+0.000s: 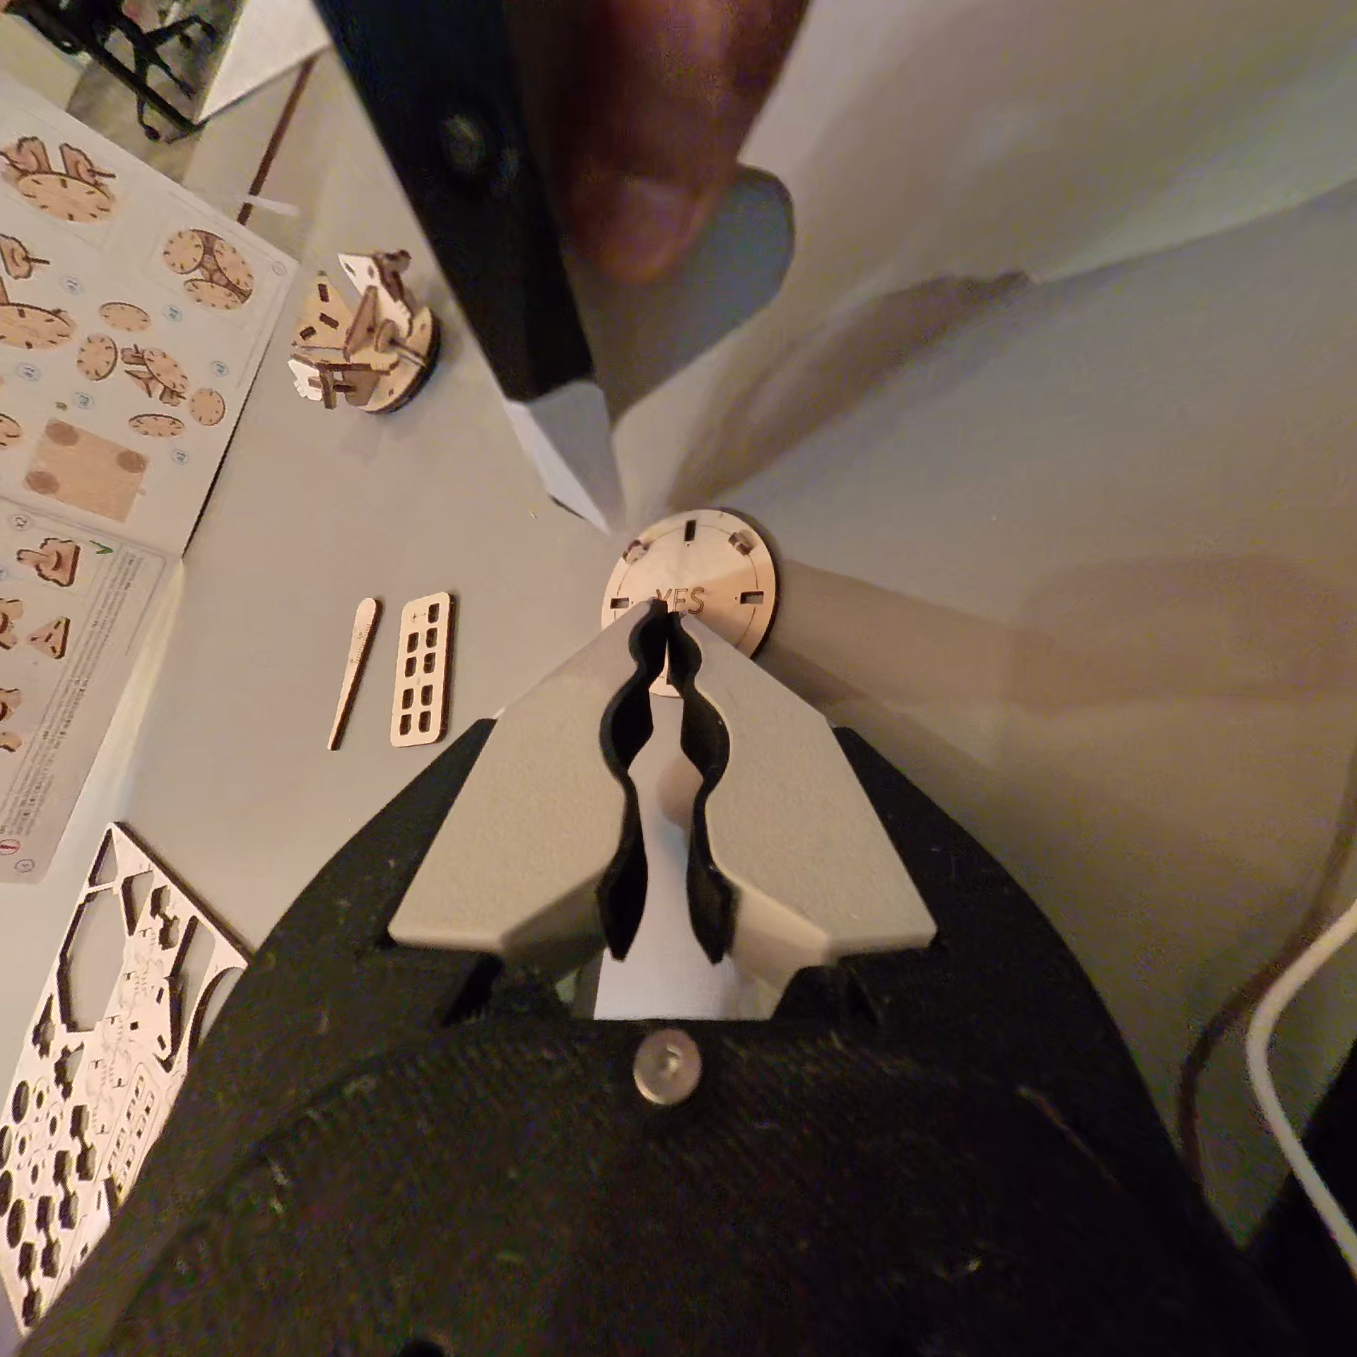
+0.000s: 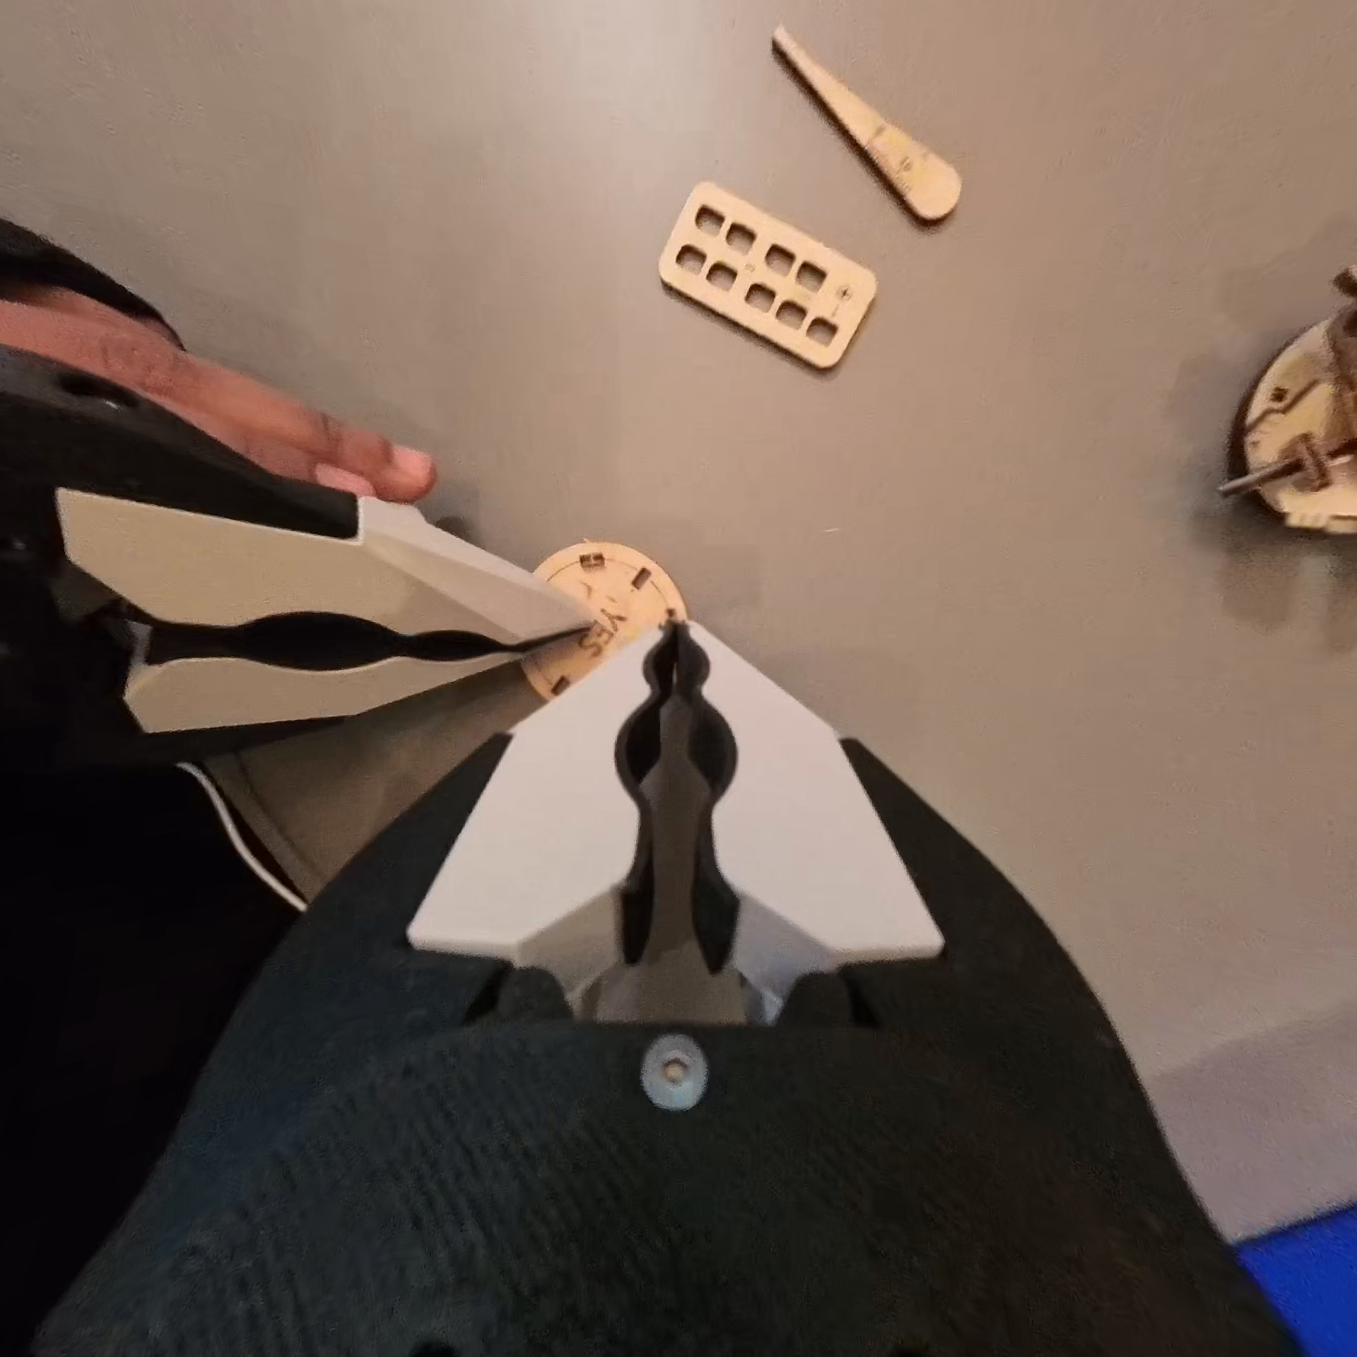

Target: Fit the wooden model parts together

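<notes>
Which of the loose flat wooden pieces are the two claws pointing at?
The round disc; both shut claws, left and right, meet over it. The holed rectangle and tapered stick lie apart.

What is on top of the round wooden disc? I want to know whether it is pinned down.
Both shut tool tips meet the round wooden disc: the left tool over its engraved middle, the right tool at its edge. Whether they press on it cannot be told. The tools cover its near part.

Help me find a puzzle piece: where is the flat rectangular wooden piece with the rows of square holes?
The holed rectangular piece lies flat on the grey table, left of the round wooden disc, beside the tapered wooden stick.
</notes>
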`<state>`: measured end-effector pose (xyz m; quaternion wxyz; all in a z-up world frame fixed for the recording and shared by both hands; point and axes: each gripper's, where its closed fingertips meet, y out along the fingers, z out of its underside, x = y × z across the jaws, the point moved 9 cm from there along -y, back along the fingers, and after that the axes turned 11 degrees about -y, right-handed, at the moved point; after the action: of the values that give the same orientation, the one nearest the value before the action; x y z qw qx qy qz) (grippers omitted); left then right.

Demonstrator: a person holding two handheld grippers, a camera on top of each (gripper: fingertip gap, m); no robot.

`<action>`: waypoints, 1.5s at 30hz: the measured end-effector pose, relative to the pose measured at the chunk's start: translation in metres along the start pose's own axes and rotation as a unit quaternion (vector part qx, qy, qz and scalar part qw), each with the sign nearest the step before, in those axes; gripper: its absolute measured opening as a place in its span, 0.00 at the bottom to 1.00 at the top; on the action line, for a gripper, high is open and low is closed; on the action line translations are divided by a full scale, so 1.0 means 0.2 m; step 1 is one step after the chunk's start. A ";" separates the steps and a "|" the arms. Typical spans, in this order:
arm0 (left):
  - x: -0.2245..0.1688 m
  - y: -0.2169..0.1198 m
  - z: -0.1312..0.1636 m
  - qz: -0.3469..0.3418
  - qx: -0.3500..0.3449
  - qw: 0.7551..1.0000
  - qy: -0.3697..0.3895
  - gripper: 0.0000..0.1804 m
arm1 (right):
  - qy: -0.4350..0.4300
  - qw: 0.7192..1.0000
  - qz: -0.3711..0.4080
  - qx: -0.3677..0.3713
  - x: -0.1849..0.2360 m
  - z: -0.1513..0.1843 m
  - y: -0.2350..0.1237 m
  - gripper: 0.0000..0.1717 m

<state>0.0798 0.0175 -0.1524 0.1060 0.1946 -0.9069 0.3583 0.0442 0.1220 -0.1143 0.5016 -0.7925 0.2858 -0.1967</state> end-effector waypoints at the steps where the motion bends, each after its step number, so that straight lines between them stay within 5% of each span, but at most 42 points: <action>1: 0.00 0.00 0.00 0.000 0.000 1.000 0.000 0.00 | 0.001 1.000 0.007 -0.023 0.00 -0.02 -0.03 0.00; 4: 0.00 0.00 0.00 -0.001 0.000 1.000 0.001 0.00 | -0.015 0.999 0.018 -0.048 0.01 -0.05 -0.04 0.00; 8: 0.00 0.00 0.00 0.000 0.000 1.000 0.000 0.00 | 0.005 1.000 -0.014 0.008 0.00 -0.01 0.02 0.00; 12: 0.00 0.00 0.00 -0.001 0.000 1.000 0.001 0.00 | -0.018 0.998 0.018 -0.049 -0.01 -0.05 -0.03 0.00; 17: 0.00 0.00 0.00 0.000 0.001 1.000 -0.001 0.00 | -0.001 1.000 -0.016 0.019 -0.01 -0.02 0.02 0.00; 21: 0.00 0.00 0.00 0.000 0.001 1.000 -0.001 0.00 | -0.012 0.998 0.016 -0.057 -0.01 -0.07 -0.04 0.00; 23: 0.00 0.00 0.00 0.000 0.001 1.000 -0.001 0.00 | -0.005 1.000 -0.011 0.023 0.00 0.00 0.06 0.02; 29: 0.00 0.00 0.00 -0.001 0.001 1.000 -0.002 0.00 | 0.009 0.999 -0.003 -0.044 -0.03 -0.06 -0.05 0.00; 35: 0.00 0.00 0.00 -0.001 0.001 1.000 -0.002 0.00 | 0.012 0.999 -0.038 0.009 -0.01 -0.01 0.02 0.02; 37: 0.00 0.00 0.00 -0.001 0.001 1.000 -0.002 0.00 | -0.017 0.997 -0.068 0.012 0.01 -0.01 0.02 0.13; 42: 0.00 0.00 0.00 -0.002 0.001 1.000 -0.002 0.00 | -0.175 0.984 -0.030 0.010 0.03 0.01 -0.03 0.14; 45: 0.00 0.00 0.00 -0.001 0.001 1.000 -0.003 0.00 | -0.164 0.985 -0.048 -0.010 0.00 0.04 -0.03 0.19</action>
<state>0.0791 0.0173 -0.1526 0.1038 0.1967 -0.9066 0.3586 0.0500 0.1290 -0.1120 0.5239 -0.8317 0.1628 -0.0853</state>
